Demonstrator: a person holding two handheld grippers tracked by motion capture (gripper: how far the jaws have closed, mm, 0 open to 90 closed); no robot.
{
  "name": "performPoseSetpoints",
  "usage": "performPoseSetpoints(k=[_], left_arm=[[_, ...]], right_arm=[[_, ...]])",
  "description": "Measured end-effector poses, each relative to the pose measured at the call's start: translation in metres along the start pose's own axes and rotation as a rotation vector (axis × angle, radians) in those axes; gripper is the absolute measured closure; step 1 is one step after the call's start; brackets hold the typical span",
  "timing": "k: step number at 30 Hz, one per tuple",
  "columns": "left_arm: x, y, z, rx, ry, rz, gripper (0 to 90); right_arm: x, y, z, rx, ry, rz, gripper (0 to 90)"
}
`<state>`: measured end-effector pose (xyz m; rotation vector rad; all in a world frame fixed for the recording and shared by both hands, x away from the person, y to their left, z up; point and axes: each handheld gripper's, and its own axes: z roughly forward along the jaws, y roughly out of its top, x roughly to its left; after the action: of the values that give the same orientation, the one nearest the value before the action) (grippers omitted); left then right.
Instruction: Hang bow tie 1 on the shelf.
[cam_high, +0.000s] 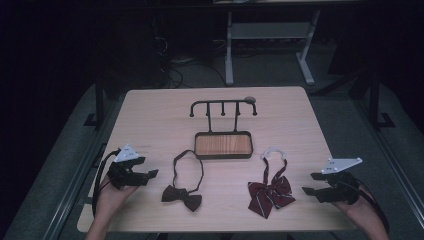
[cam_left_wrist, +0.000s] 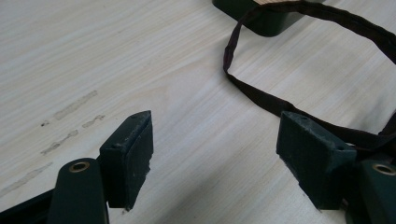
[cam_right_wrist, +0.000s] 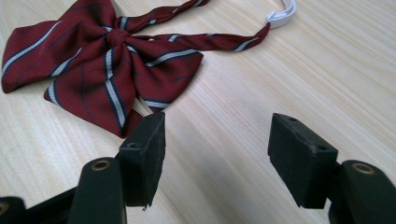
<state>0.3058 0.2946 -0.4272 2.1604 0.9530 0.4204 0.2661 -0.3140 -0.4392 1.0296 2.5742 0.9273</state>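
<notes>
Both the left gripper (cam_high: 150, 174) and the right gripper (cam_high: 307, 184) are black, each topped by a grey three-cornered plate. Black cables trail from them. Their blocky jaws carry brass-ringed screw holes.

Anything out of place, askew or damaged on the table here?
Little stands out. Faint smudge marks streak the table near the left gripper. The dark bow tie and striped bow tie lie flat; the rack stands upright.
</notes>
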Motion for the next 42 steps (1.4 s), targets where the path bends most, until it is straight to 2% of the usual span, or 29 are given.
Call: performPoseSetpoints(k=[2,6,11,17,22,29,42], left_arm=[[0.0,0.0,0.0,-0.003,0.0,-0.001,27.2],[-0.002,0.0,0.001,-0.005,-0.008,0.007,27.0],[-0.002,0.001,0.0,-0.016,-0.012,0.012,26.9],[-0.004,0.001,0.002,0.003,-0.005,0.035,27.1],[-0.003,0.0,0.001,-0.005,-0.008,0.024,27.1],[-0.002,0.001,-0.001,-0.016,-0.008,0.027,27.1],[-0.001,0.0,-0.001,-0.016,-0.017,0.027,27.2]], right_arm=[[0.001,0.0,0.0,0.007,0.005,0.001,37.2],[0.006,0.008,-0.001,0.028,0.022,-0.027,37.8],[0.007,0.016,-0.003,0.029,0.038,-0.024,36.1],[0.008,0.028,0.003,0.04,0.07,-0.029,38.3],[0.01,0.046,0.011,0.088,0.074,-0.081,41.8],[0.008,0.068,0.017,0.122,0.08,-0.116,45.3],[-0.003,0.089,0.031,0.186,0.083,-0.104,47.8]])
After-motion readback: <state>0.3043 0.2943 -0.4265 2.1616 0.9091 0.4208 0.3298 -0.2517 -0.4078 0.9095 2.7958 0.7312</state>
